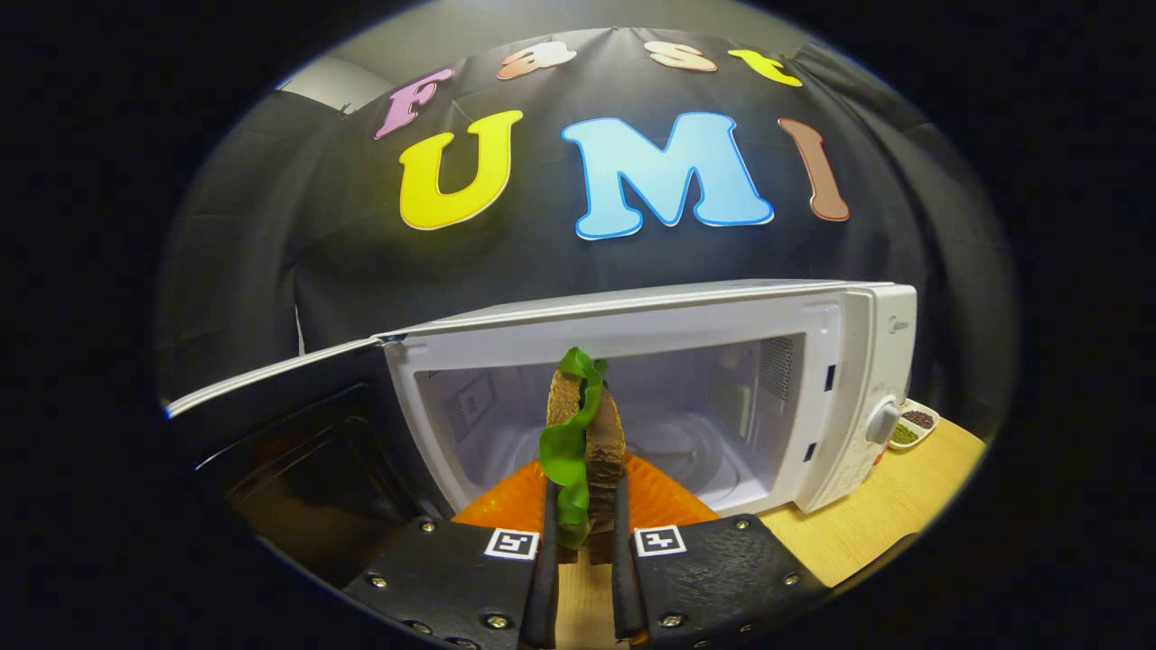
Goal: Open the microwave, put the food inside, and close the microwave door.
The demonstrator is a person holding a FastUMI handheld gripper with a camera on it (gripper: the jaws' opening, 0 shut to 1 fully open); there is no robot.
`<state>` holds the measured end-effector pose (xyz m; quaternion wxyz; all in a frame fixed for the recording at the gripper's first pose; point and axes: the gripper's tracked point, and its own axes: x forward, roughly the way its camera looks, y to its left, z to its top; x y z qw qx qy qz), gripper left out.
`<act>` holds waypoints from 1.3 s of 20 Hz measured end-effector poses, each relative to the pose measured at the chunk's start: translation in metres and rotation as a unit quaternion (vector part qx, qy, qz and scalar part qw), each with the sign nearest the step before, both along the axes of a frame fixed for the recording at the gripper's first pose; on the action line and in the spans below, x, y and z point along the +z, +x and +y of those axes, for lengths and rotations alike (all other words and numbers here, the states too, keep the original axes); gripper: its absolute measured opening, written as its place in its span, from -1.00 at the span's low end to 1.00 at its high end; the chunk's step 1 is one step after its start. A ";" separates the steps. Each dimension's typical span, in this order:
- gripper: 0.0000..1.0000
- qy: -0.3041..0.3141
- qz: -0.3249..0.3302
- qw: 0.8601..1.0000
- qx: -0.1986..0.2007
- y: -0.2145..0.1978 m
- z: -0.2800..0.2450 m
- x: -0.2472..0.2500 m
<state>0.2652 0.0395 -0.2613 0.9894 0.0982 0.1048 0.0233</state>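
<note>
We held the gripper [585, 533] low over a wooden table [890, 506], its two fingers [548, 560] drawn almost together and pressed on either side of a sandwich [587, 442]. The sandwich stood upright between them, brown bread with a green leaf [566, 451] curling out of the top and down its left side. Under it lay an orange plate [506, 506]. Just beyond the fingers a white microwave [849, 397] sat with its door [298, 424] swung wide to the left, the cavity lit and a glass turntable [686, 451] on its floor. Past the microwave's dial [883, 422] we saw a small dish [912, 426], perhaps holding seeds or spices
</note>
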 end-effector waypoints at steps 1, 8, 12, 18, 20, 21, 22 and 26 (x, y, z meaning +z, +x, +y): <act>-0.52 0.002 -0.001 1.000 0.000 0.010 0.003 0.000; -0.52 0.005 -0.003 1.000 -0.013 0.066 0.012 -0.016; -0.52 -0.020 -0.024 0.999 -0.027 0.086 0.012 -0.015; -0.08 -0.029 -0.018 0.999 -0.039 0.103 -0.011 -0.029; 0.40 -0.055 -0.010 0.996 -0.072 0.108 -0.036 -0.036; 0.50 -0.060 -0.010 0.994 -0.088 0.109 -0.047 -0.035; 0.60 -0.061 -0.006 0.993 -0.098 0.110 -0.056 -0.035; 0.82 -0.086 -0.015 0.991 -0.103 0.103 -0.064 -0.025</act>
